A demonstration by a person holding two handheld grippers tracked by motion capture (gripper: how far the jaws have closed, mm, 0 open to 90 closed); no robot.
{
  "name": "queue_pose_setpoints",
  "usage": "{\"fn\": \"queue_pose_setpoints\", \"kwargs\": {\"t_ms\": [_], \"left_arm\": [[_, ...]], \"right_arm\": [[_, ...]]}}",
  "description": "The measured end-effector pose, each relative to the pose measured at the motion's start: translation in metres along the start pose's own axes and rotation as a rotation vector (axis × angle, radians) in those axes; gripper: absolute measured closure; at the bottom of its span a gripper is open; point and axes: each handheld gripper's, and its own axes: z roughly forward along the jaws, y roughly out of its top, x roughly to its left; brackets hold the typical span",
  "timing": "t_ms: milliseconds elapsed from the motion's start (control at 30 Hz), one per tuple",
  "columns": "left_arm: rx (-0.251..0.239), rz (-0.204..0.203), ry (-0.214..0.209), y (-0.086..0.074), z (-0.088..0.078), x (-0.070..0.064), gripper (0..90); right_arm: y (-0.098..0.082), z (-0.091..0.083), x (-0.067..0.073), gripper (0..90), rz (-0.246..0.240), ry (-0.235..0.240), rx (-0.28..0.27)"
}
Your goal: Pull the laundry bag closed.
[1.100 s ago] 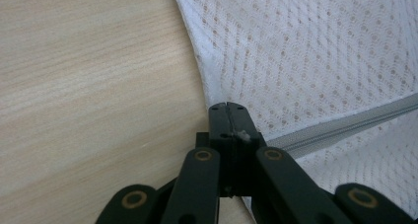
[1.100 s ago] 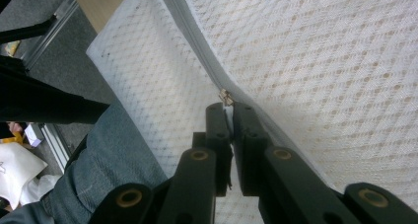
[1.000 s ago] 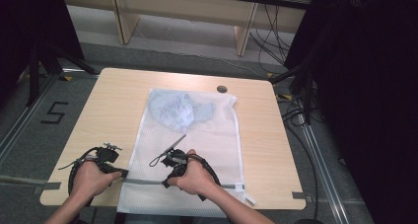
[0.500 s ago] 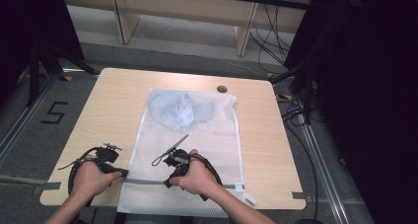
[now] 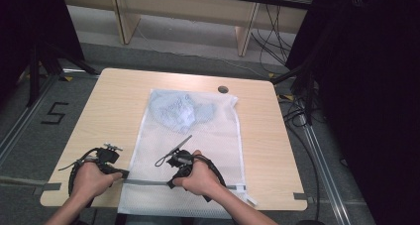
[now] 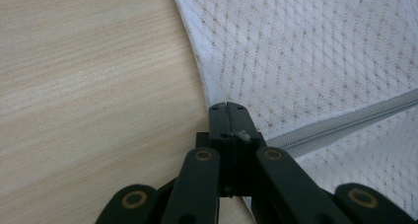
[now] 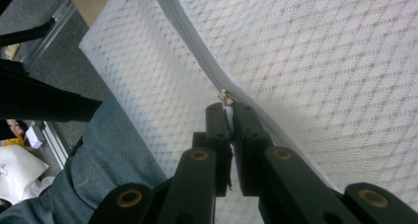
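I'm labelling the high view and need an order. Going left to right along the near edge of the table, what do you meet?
Left hand → left gripper, shut on the mesh bag's zipper end → zipper → right gripper, shut on the zipper pull → right hand.

Black tool, brass-ringed pivots, jeans

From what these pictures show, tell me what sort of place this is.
Probably a lab or recording workspace, not a home: a plain wooden table, loose cables on the floor, and a taped number 5 on the floor.
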Motion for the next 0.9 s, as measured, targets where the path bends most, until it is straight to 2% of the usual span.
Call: {"fn": "queue_pose_setpoints", "kwargs": {"t_ms": [33, 100, 267, 367, 400, 467, 500, 533, 667, 700, 767, 833, 867, 900], "left_arm": [[-0.001, -0.005, 0.000, -0.0001, 0.0001, -0.0003, 90.0], [-0.001, -0.026, -0.001, -0.0004, 0.0002, -0.0017, 90.0], [0.000, -0.023, 0.000, -0.0003, 0.0000, -0.0013, 90.0], [-0.001, -0.022, -0.001, -0.0003, 0.0001, -0.0013, 90.0], [-0.001, -0.022, -0.001, -0.0003, 0.0001, -0.0013, 90.0], [-0.001, -0.023, -0.001, -0.0003, 0.0001, -0.0013, 90.0], [-0.001, -0.023, -0.001, -0.0003, 0.0001, -0.0013, 90.0], [-0.001, -0.022, -0.001, -0.0003, 0.0001, -0.0013, 90.0], [-0.002, -0.026, -0.001, -0.0004, 0.0002, -0.0017, 90.0], [-0.001, -0.025, 0.000, -0.0004, 0.0002, -0.0017, 90.0], [-0.001, -0.026, -0.001, -0.0004, 0.0002, -0.0017, 90.0], [-0.001, -0.025, -0.001, -0.0004, 0.0002, -0.0017, 90.0], [-0.001, -0.026, 0.000, -0.0004, 0.0002, -0.0017, 90.0], [-0.001, -0.026, 0.000, -0.0003, 0.0003, -0.0017, 90.0]], "right_arm": [[-0.0008, -0.0001, 0.0003, 87.1, 0.016, -0.009, 0.005], [-0.0009, -0.0007, -0.0013, 87.1, -0.007, -0.005, -0.002], [-0.0021, -0.0021, -0.0016, 87.1, 0.014, -0.001, 0.001], [-0.0034, -0.0022, -0.0037, 87.1, -0.011, -0.007, -0.004], [-0.0037, -0.0024, -0.0024, 87.1, 0.016, 0.002, -0.004], [-0.0040, -0.0034, -0.0018, 87.1, 0.028, 0.018, -0.006], [-0.0043, -0.0032, -0.0020, 87.1, 0.031, 0.005, -0.006], [-0.0052, -0.0036, -0.0044, 87.1, 0.008, -0.008, 0.005], [-0.0056, -0.0042, -0.0051, 87.1, 0.009, -0.009, 0.001], [-0.0053, -0.0043, -0.0051, 87.1, -0.004, 0.003, -0.007], [-0.0057, -0.0053, -0.0031, 87.1, 0.037, 0.016, -0.002], [-0.0063, -0.0057, -0.0046, 87.1, 0.029, -0.002, -0.001], [-0.0070, -0.0059, -0.0071, 87.1, -0.001, -0.005, 0.003], [-0.0074, -0.0061, -0.0078, 87.1, 0.001, -0.020, 0.004]]}}
